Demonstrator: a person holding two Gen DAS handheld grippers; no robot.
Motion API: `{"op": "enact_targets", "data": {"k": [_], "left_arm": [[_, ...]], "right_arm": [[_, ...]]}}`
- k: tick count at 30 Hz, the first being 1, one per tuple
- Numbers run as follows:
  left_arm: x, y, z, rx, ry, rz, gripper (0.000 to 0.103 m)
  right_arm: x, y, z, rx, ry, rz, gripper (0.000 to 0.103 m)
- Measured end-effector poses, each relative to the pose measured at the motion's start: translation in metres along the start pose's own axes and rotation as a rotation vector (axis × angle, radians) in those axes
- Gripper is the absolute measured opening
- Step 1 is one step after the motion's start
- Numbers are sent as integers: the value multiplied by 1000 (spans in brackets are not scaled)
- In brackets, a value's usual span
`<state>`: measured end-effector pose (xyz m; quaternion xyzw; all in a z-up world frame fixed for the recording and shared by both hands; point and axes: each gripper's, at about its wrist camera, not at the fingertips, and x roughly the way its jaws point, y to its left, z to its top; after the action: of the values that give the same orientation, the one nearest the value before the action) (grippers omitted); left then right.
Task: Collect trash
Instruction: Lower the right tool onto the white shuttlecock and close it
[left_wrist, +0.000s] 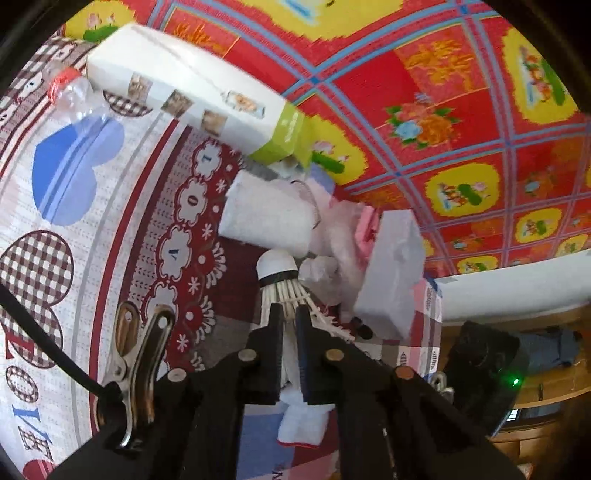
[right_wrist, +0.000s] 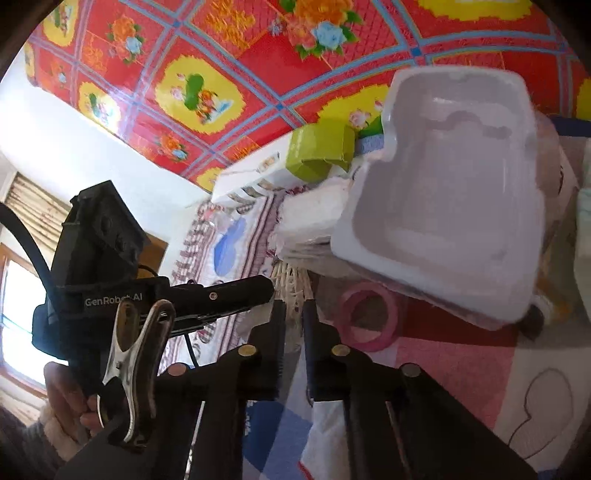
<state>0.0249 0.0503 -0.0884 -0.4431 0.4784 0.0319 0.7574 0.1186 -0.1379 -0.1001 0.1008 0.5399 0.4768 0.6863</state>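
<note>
Left gripper (left_wrist: 289, 314) pinches the shuttlecock (left_wrist: 280, 280) by its brittle feathers, which may snap. Right gripper (right_wrist: 294, 308), fingers pressed together on its skirt, could tear it.

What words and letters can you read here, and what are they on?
"GenRobot.AI": white lettering on the black left gripper, as the right wrist view shows it.
"LOVE": big patterned letters on the bedcover.
"L", "O", "V": in the bedcover's border medallions.
White carton: pictures only; print too blurred to read.
</note>
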Motion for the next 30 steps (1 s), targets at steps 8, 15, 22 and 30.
{"op": "enact_targets", "data": {"k": [8,15,22,30], "left_arm": [[-19,-18,-6,27,-40,-12,6],[-39,-32,-11,40,-58,-37,6],[-50,-63,-11,116,-86,-39,6],[-33,-76,-13,134,-36,-39,8]], "right_arm": [[-20,16,-3,-33,-33,23,4],[-38,28,-2,-57,-60,38,4],[-62,38,0,-77,-100,53,4],[-82,31,-3,-69,-142,25,4]]}}
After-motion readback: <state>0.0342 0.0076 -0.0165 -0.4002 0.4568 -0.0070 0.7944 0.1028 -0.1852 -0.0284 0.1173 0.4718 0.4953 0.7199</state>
